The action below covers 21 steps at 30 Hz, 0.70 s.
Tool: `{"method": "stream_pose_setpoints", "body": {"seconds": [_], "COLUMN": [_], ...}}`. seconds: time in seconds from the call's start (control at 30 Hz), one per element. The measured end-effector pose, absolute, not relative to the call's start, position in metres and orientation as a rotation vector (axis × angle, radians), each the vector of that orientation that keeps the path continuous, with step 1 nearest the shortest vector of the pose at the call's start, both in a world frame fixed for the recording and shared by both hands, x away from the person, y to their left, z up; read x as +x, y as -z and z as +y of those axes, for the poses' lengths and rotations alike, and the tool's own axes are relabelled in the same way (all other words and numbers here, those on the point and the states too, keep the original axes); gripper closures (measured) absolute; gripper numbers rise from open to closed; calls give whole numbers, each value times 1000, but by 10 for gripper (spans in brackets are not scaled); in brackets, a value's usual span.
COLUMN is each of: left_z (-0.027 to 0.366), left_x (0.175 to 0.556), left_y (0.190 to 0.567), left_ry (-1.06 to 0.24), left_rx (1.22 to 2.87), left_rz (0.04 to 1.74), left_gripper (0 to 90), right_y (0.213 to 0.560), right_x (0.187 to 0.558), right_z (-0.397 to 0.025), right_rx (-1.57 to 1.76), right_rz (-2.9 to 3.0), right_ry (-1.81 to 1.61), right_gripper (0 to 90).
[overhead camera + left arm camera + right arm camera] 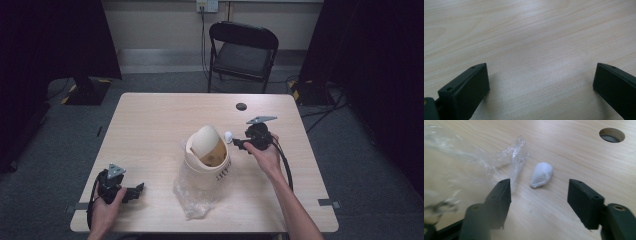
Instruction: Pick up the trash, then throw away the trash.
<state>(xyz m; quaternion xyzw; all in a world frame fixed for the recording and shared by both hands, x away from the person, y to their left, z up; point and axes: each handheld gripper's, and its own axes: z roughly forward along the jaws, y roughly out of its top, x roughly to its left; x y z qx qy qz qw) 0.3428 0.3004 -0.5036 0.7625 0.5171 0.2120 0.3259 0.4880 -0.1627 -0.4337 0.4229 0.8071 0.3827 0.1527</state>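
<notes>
Item: small white crumpled paper wad, lying on the pale wooden table just beside the beige swing-lid bin lined with a clear plastic bag. Right gripper, jaws spread wide, is aimed at the wad and just short of it; left gripper, jaws also spread and empty, rests near the table's front edge. Handling note: advance until the wad sits between the jaws, keeping clear of the loose plastic film, then close gently.
</notes>
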Motion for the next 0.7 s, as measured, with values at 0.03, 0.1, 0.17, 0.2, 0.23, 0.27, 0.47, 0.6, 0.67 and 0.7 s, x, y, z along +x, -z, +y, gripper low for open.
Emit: {"method": "stream_pose_setpoints", "body": {"seconds": [0.03, 0.1, 0.17, 0.2, 0.23, 0.27, 0.47, 0.6, 0.67, 0.7], "left_z": [300, 300, 301, 301, 301, 301, 300, 301, 301, 301], "left_x": [343, 343, 343, 343, 343, 343, 343, 343, 343, 343], "left_y": [504, 504, 504, 504, 504, 504, 504, 504, 504, 504], "left_ry": [-555, -556, -556, -557, -556, -556, -556, -557, -557, -557], "left_rx": [1998, 1998, 2000, 2000, 2001, 2001, 1998, 2001, 2000, 2000], "left_rz": [1355, 1355, 1354, 1354, 1354, 1354, 1355, 1354, 1354, 1354], "left_gripper": [0, 0, 0, 0, 0, 0, 0, 0, 0, 0], "right_y": [436, 442, 446, 448, 450, 451, 464, 470, 474, 476], "right_x": [492, 501, 511, 515, 518, 522, 534, 538, 541, 543], "right_z": [-162, -158, -154, -152, -151, -149, -138, -136, -137, -137], "right_rx": [1206, 1213, 1207, 1209, 1207, 1206, 1215, 1233, 1262, 1264], "right_rz": [2320, 2324, 2330, 2331, 2331, 2338, 2373, 2373, 2377, 2384], "right_ry": [-1098, -1081, -1066, -1072, -1077, -1070, -1039, -1035, -1031, -1030], "right_gripper": [386, 406, 413, 413, 413, 413, 423, 439, 450, 463]}}
